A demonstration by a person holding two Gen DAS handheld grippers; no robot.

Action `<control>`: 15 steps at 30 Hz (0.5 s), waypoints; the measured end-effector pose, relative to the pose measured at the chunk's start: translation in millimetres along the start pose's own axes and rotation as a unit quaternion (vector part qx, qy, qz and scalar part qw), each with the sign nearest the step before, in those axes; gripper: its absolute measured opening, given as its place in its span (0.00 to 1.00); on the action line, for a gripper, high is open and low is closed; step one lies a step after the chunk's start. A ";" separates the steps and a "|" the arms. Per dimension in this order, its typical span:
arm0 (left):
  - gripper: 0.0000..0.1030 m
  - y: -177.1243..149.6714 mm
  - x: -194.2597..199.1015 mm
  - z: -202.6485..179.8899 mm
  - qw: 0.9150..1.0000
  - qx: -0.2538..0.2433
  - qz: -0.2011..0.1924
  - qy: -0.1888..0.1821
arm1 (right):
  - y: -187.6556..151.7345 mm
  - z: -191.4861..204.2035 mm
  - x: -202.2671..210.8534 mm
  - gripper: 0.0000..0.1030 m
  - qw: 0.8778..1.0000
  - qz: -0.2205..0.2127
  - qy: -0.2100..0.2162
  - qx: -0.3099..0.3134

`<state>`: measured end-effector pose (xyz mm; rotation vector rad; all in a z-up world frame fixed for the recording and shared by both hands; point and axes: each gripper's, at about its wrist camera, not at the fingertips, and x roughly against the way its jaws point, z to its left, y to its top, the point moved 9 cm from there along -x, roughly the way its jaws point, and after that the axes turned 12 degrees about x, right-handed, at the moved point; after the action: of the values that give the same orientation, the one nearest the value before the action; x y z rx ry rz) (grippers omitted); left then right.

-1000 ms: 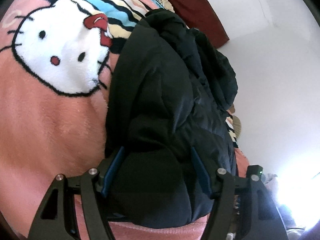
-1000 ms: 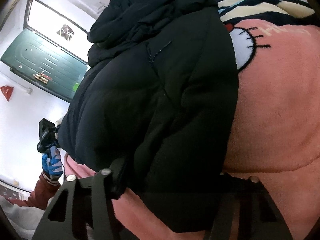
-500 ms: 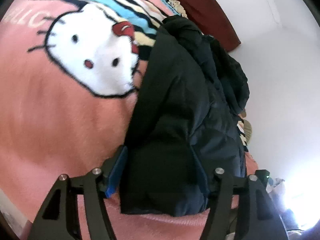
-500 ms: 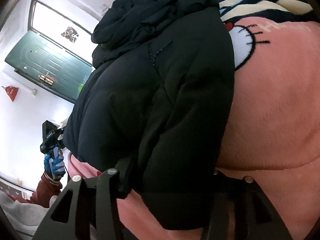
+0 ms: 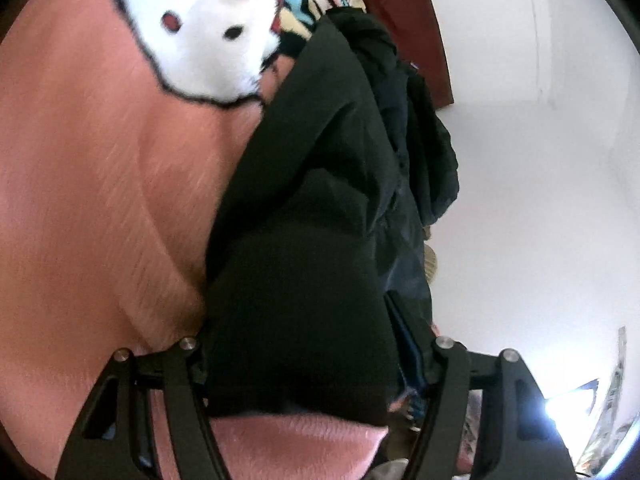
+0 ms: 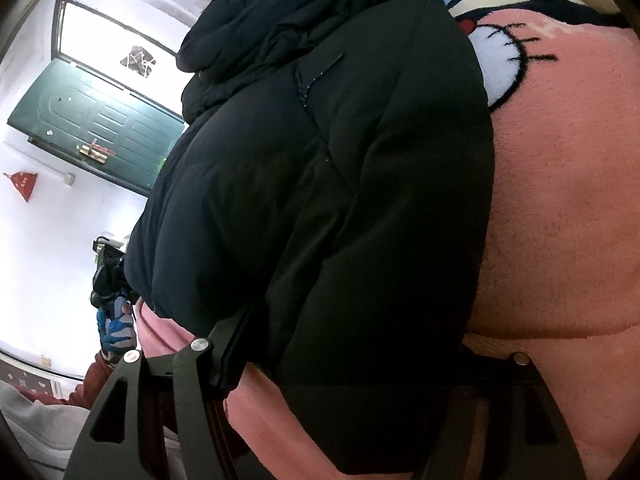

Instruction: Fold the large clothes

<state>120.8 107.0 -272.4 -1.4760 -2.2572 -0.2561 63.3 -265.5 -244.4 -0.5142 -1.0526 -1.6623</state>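
A puffy black jacket [image 5: 320, 200] lies bunched and folded on a pink plush blanket [image 5: 100, 200]. My left gripper [image 5: 300, 320] is shut on its near end, with thick padding filling the gap; its jaws are easing open slightly. In the right wrist view the same jacket [image 6: 320, 160] bulges over my right gripper [image 6: 356, 332]. Those jaws are opening, with the jacket's lower fold still between them. The right finger is mostly lost in shadow under the cloth.
The blanket [image 6: 560, 200] bears a white cartoon cat face [image 5: 208, 40] and striped bands. A dark red headboard [image 5: 412, 20] and white wall [image 5: 540, 160] lie beyond. A green door [image 6: 88, 120] stands at left. A gloved hand [image 6: 116, 320] holds the other gripper.
The right jaws have spread wider around the jacket's fold. The left gripper has sunk and rolled, so the cat face has slid up and the jacket stands more upright in its view.
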 end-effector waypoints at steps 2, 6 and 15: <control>0.62 0.9 -0.5 -3.9 1.000 -0.017 -0.009 0.019 | -0.8 0.2 1.0 0.59 1.000 -0.002 0.004 0.000; 0.45 -3.6 0.0 -16.2 0.996 -0.061 -0.021 0.060 | -4.5 -0.8 4.1 0.50 1.000 -0.006 0.016 -0.003; 0.22 -9.8 7.1 -61.2 0.991 -0.106 -0.040 0.070 | 2.1 6.7 7.9 0.21 0.999 -0.023 0.032 0.012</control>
<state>124.9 85.6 -213.9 -1.4212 -2.2344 -0.6222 61.3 -264.3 -234.1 -0.4214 -1.0445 -1.6936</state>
